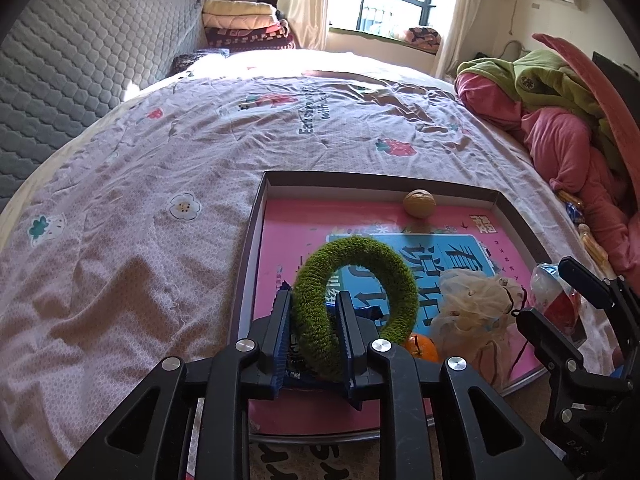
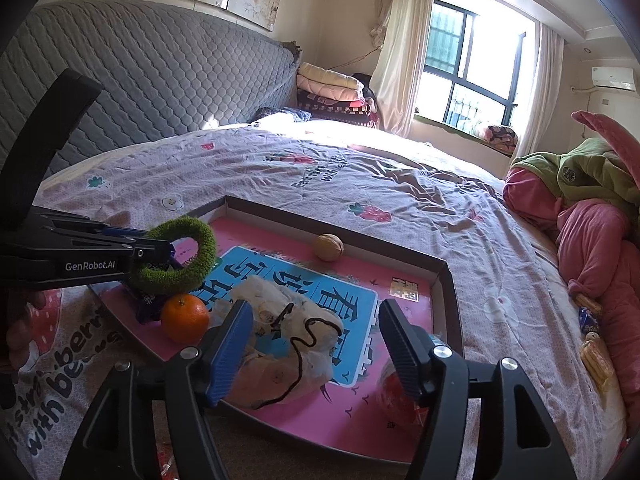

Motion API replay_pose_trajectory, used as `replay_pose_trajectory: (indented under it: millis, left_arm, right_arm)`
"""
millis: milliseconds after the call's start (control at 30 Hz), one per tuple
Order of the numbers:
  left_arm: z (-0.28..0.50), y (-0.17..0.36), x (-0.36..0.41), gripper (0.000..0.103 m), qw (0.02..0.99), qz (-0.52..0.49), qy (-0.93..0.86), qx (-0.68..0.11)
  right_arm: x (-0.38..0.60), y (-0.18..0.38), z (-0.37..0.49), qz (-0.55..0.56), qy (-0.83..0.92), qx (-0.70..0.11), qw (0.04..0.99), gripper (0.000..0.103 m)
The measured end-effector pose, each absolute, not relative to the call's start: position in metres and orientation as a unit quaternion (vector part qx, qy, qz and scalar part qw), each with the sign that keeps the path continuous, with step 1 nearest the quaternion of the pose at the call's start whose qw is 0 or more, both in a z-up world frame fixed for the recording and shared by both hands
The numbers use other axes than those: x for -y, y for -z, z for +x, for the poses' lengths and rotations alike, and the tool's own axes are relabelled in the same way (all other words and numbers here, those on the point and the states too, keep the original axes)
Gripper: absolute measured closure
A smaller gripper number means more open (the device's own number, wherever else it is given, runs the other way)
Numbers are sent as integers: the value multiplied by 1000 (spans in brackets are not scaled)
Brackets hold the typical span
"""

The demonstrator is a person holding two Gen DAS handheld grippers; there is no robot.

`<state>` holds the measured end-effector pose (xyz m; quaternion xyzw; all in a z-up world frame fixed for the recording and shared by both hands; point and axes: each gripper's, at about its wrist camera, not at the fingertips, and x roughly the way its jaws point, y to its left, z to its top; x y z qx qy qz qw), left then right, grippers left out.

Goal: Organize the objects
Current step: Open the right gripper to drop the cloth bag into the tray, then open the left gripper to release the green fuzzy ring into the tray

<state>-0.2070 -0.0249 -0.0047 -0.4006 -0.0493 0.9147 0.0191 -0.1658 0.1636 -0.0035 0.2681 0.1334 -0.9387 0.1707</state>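
1. Left wrist view: the left claw (image 1: pixel 314 332) is clamped on the lower arc of a fuzzy green ring (image 1: pixel 354 300), which stands upright above the near left corner of the tray (image 1: pixel 256 216); a dark blue wrapper (image 1: pixel 294 354) shows just under the ring between the jaws
2. Right wrist view: the right claw (image 2: pixel 316 344) stands with its jaws well apart, pressing on nothing; a crumpled white fabric bundle (image 2: pixel 280 336) with a dark cord lies in the tray between and beyond them; a clear packet with red contents (image 2: pixel 394 392) sits just beside the right jaw
3. An orange (image 2: pixel 185 318) rests in the tray just left of the bundle, below the green ring
4. The tray is a shallow dark-walled box lined with a pink and blue printed sheet (image 2: pixel 320 292); it lies on the bed (image 2: pixel 360 184)
5. A walnut (image 2: pixel 328 247) sits alone near the far wall of the tray, well apart from the other things
6. Beyond the tray the patterned bedsheet stretches off; a heap of pink and green clothing (image 2: pixel 580 208) lies at the right edge of the bed; a grey quilted headboard (image 2: pixel 160 68) stands at the left, folded blankets (image 2: pixel 332 88) in the far corner, and a window (image 2: pixel 468 56) behind
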Motion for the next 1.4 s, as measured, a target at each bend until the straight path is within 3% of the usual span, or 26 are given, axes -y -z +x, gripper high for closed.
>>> replay_pose_trajectory:
  millis: [200, 1400]
  left_arm:
    - [-206, 0, 24, 73, 28, -398, -915, 52]
    - [-205, -11, 31, 70, 16, -380, -923, 55]
  right_arm:
    - [-169, 2, -168, 272, 940, -123, 165, 36]
    - [-174, -7, -163, 262, 945, -113, 162, 36]
